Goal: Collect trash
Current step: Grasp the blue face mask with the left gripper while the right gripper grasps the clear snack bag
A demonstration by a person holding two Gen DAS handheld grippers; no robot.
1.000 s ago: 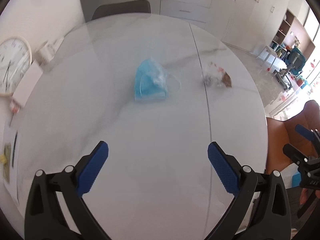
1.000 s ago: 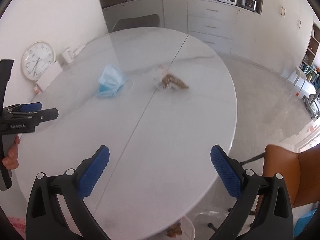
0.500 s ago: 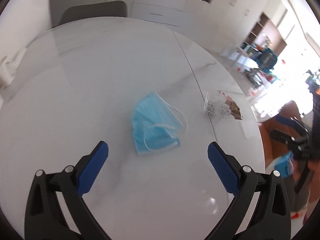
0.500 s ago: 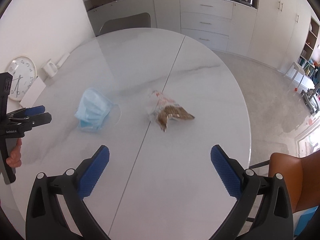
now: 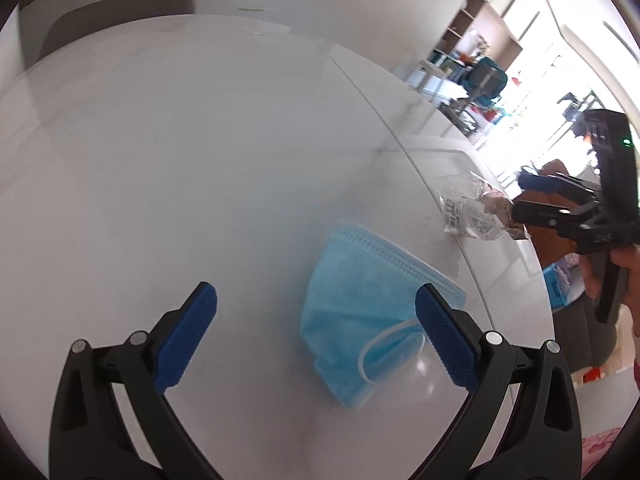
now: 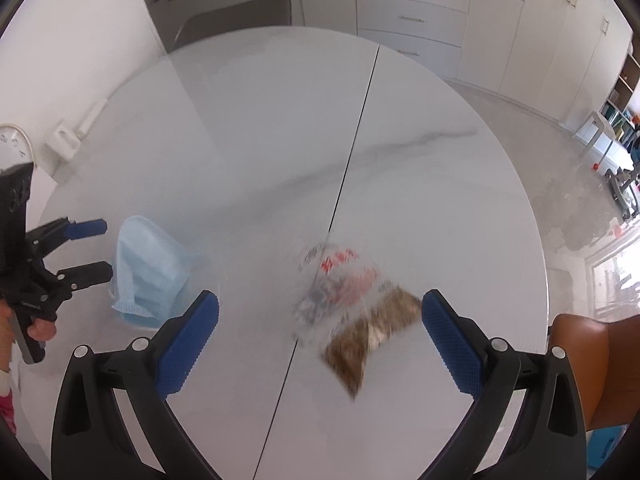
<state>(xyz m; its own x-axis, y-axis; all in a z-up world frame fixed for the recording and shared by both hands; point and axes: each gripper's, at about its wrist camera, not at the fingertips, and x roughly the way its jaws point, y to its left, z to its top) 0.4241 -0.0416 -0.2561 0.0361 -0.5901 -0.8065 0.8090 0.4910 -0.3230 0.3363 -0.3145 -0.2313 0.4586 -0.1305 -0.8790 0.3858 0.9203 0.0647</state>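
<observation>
A blue face mask (image 5: 372, 320) lies on the white round table (image 5: 180, 160); it also shows in the right wrist view (image 6: 148, 272). My left gripper (image 5: 316, 332) is open just above it, the right fingertip (image 5: 440, 336) over the mask's edge. A clear plastic wrapper with brown contents (image 6: 356, 312) lies right of the table seam (image 6: 352, 152); in the left wrist view (image 5: 476, 212) it is beyond the mask. My right gripper (image 6: 320, 332) is open and close over the wrapper. Each gripper shows in the other's view: the right one (image 5: 536, 204) and the left one (image 6: 92, 248).
A grey chair (image 6: 236, 12) stands at the table's far side and an orange chair (image 6: 592, 360) at the near right. A white charger block (image 6: 64, 140) sits at the table's left edge. Cabinets line the back wall (image 6: 420, 12).
Both grippers have moved forward and down: the left closing in on the mask, the right on the wrapper. Both stayed open. The trash has not moved.
</observation>
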